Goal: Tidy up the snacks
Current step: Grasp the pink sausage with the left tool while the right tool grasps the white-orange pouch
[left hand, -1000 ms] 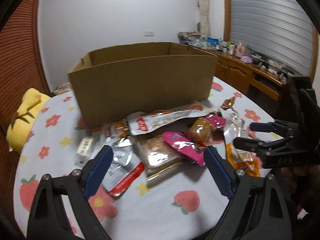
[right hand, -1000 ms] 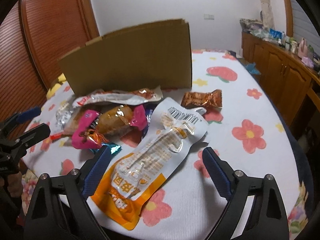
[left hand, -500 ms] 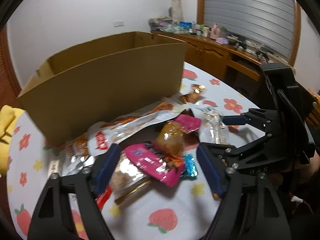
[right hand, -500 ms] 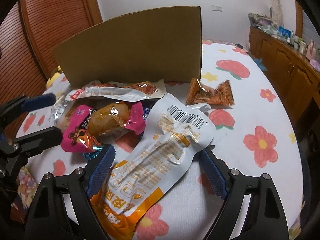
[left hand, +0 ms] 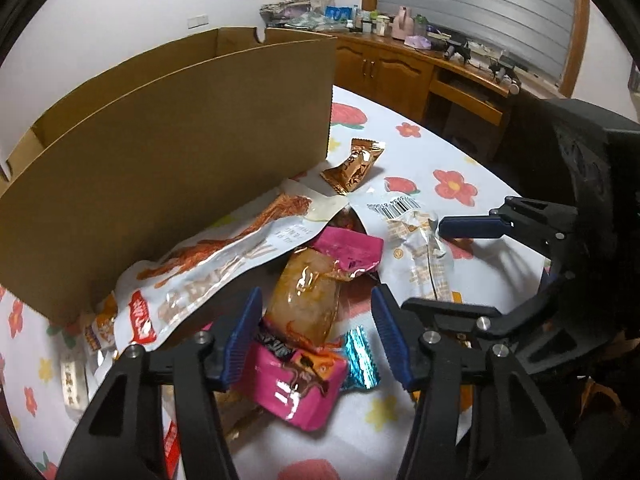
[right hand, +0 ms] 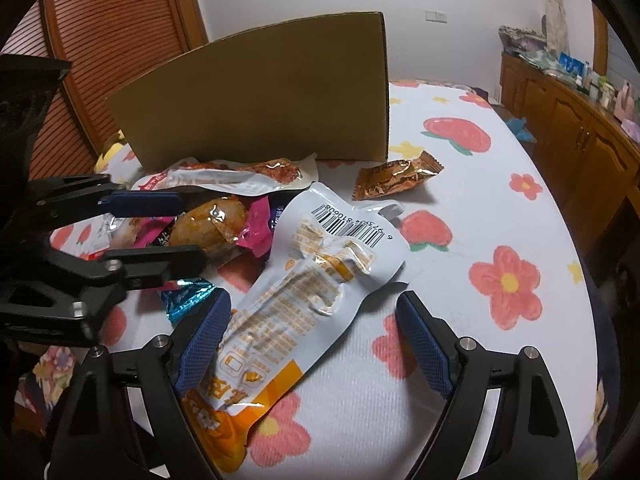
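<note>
1 cardboard box [left hand: 168, 148] stands open-topped on the flower-print tablecloth [right hand: 460, 360], and the loose snacks lie in a heap against its near wall. I count 1 long white packet with red print [left hand: 208, 268], 1 pink-wrapped snack [left hand: 308, 336] with a clear amber middle, 1 small blue foil sweet [left hand: 362, 360], 1 big white-and-orange pouch [right hand: 304, 300] with a barcode, and 1 orange foil sachet [right hand: 396, 180] lying apart near the box corner. A few more packets sit half-hidden at the left end of the heap; their number cannot be told.

The left gripper [left hand: 316, 336] is closing its jaws around the pink-wrapped snack, pads not yet pressing it. The right gripper [right hand: 316, 344] stands wide, straddling the big pouch without gripping it.
</note>
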`<state>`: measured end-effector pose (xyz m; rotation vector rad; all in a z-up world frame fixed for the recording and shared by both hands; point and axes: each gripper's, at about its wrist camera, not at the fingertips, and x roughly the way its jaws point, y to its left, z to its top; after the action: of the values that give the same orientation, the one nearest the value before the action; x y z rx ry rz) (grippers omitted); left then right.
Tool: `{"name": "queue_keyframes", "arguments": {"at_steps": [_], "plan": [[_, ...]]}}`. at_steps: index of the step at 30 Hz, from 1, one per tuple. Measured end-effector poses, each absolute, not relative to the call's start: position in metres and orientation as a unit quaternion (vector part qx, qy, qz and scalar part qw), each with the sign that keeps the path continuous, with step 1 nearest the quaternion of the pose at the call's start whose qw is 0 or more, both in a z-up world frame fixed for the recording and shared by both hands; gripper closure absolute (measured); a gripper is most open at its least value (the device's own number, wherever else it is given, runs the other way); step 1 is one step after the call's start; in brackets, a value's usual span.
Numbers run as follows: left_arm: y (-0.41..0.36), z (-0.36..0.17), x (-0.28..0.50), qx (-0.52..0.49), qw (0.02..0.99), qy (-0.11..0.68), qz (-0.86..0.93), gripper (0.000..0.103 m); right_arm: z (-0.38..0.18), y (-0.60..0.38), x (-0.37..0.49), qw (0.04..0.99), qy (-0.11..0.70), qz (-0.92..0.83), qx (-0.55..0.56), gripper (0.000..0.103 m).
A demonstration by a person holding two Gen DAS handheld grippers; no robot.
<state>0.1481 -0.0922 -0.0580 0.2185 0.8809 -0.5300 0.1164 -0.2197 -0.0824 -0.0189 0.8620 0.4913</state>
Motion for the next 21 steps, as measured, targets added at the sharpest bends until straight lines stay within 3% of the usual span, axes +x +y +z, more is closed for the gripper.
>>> {"name": "queue_keyframes", "arguments": {"at_steps": [12, 13, 14, 21], "plan": [[-0.103, -0.075, 0.171, 0.129, 0.848, 0.455, -0.239, 0.048, -0.081, -0.221, 0.109, 0.877, 0.412, 0.247, -0.006, 0.016], [-0.103, -0.077, 0.171, 0.128, 0.847, 0.458, -0.238, 0.053, -0.081, -0.22, 0.109, 0.877, 0.412, 0.247, -0.006, 0.016], [-0.102, -0.078, 0.171, 0.122, 0.846, 0.459, -0.242, 0.063, -0.082, -0.22, 0.109, 0.877, 0.413, 0.248, -0.006, 0.016], [-0.092, -0.069, 0.157, 0.098, 0.858, 0.443, -0.241, 0.065, -0.082, -0.216, 0.11, 0.876, 0.415, 0.247, -0.011, 0.016]]}}
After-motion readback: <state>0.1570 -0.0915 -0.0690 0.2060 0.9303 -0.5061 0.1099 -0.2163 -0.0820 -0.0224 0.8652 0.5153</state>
